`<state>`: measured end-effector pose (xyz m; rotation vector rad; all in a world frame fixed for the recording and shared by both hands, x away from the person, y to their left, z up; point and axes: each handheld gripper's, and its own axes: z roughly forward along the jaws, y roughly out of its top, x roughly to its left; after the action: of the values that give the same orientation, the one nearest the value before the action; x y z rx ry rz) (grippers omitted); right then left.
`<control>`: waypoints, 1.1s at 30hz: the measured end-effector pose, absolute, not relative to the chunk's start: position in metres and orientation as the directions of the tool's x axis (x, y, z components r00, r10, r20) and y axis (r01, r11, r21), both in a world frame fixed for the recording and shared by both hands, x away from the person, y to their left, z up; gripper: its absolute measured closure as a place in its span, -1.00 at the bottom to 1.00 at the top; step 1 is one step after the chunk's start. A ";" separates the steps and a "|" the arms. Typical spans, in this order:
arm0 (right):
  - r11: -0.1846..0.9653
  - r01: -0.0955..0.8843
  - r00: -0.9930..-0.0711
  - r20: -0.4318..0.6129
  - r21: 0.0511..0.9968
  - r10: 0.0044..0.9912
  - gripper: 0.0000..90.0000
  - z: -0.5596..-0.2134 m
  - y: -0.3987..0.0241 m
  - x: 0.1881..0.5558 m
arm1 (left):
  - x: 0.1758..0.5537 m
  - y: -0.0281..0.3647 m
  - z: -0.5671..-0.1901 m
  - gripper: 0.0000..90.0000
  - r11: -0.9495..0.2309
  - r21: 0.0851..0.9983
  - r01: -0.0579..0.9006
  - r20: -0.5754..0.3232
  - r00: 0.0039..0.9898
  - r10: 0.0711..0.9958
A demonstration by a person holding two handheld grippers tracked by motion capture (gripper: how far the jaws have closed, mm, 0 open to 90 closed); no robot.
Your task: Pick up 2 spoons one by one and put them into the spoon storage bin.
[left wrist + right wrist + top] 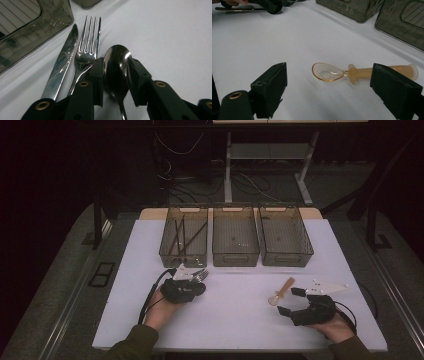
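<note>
A metal knife point(62, 67), fork point(87, 47) and spoon point(116, 62) lie side by side on the white table, close to the left bin. My left gripper point(116, 80) has its two pads against either side of the spoon's bowl, and the spoon rests on the table. From above, the left gripper point(196, 279) sits at the cutlery point(201, 275) in front of that bin. An amber plastic spoon point(329, 72) lies on the table just ahead of my right gripper point(332, 83), whose jaws stand wide apart and touch nothing. The high view places that gripper point(291, 301) just below the amber spoon point(281, 291).
Three smoky clear bins stand in a row at the back: the left one point(183, 235) holds dark sticks, the middle point(235, 237) and right point(285, 236) look bare. A bin's corner point(37, 32) is close to the knife. The table's front edge point(240, 347) is near both hands.
</note>
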<state>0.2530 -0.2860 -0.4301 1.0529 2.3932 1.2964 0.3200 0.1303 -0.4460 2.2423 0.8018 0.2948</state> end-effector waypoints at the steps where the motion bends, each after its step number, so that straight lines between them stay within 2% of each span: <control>1: 0.353 0.485 -0.718 0.134 0.800 0.682 -0.68 -0.430 -0.286 0.253 | 0.320 0.131 -0.445 0.56 -0.550 0.700 0.455 -0.020 0.783 0.622; 10: 0.353 0.487 -0.717 0.136 0.799 0.684 -0.68 -0.430 -0.286 0.253 | 0.316 0.132 -0.438 0.90 -0.549 0.721 0.422 -0.022 0.806 0.591; 21: 0.352 0.488 -0.717 0.136 0.799 0.684 -0.68 -0.430 -0.287 0.253 | 0.314 0.129 -0.436 0.96 -0.572 0.711 0.410 -0.010 0.818 0.575; 26: 0.349 0.490 -0.715 0.139 0.799 0.685 -0.68 -0.430 -0.287 0.253 | 0.315 0.130 -0.436 0.97 -0.558 0.711 0.428 -0.043 0.818 0.573; 33: 0.341 0.485 -0.713 0.139 0.805 0.687 -0.68 -0.430 -0.287 0.253 | 0.313 0.128 -0.433 0.97 -0.562 0.715 0.416 -0.035 0.824 0.565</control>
<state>0.2530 -0.2870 -0.4303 1.0602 2.3788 1.3090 0.3129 0.1279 -0.4333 2.2467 0.7151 0.2545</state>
